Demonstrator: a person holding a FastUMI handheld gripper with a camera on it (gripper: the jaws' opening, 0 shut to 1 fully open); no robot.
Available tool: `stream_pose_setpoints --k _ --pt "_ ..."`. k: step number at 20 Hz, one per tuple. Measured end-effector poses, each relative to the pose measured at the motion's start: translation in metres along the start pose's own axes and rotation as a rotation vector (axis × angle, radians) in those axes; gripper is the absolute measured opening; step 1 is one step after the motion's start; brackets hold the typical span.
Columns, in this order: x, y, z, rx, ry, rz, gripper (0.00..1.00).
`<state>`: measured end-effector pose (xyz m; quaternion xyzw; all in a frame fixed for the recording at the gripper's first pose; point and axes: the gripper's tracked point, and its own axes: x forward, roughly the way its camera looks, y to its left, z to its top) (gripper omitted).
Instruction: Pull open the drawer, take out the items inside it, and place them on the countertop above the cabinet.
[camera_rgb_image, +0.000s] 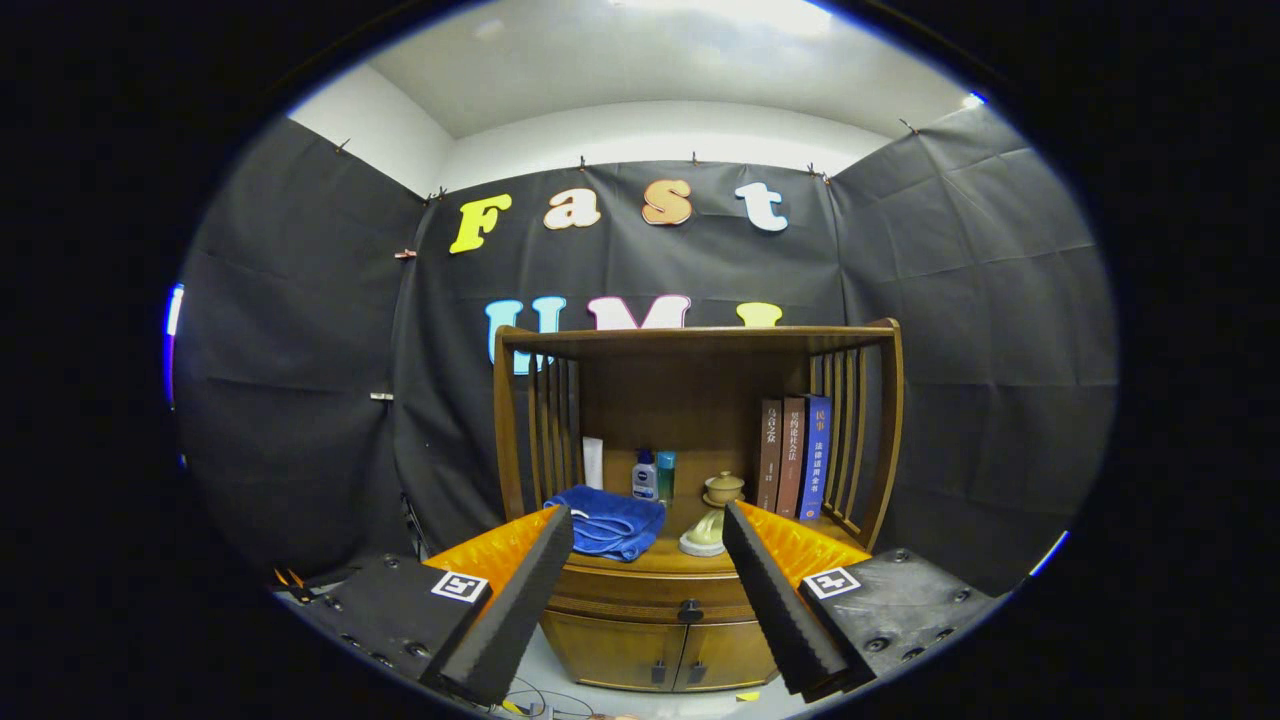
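A small wooden cabinet (690, 400) stands against the booth wall, some way beyond my fingers. Its drawer (650, 598) sits shut below the countertop (668, 556), with a dark knob (690, 610) at its middle. My gripper (648, 525) is open, its two fingers spread wide with nothing between them. They frame the countertop and drawer from a distance. On the countertop lie a folded blue towel (610, 520), a small bottle (645, 476), a pale lidded pot (722, 488) and a pale dish-like object (705, 533).
Three books (793, 456) stand upright at the right of the countertop, inside the slatted side rails (850, 440). Two small doors (660, 655) close the cabinet below the drawer. Cables (530, 700) lie on the pale floor in front.
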<state>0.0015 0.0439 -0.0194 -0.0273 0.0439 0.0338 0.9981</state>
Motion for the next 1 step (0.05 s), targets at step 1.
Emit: stream_pose_setpoints --k 1 --pt "-0.0011 0.0004 -0.0006 0.001 -0.001 -0.001 0.99"
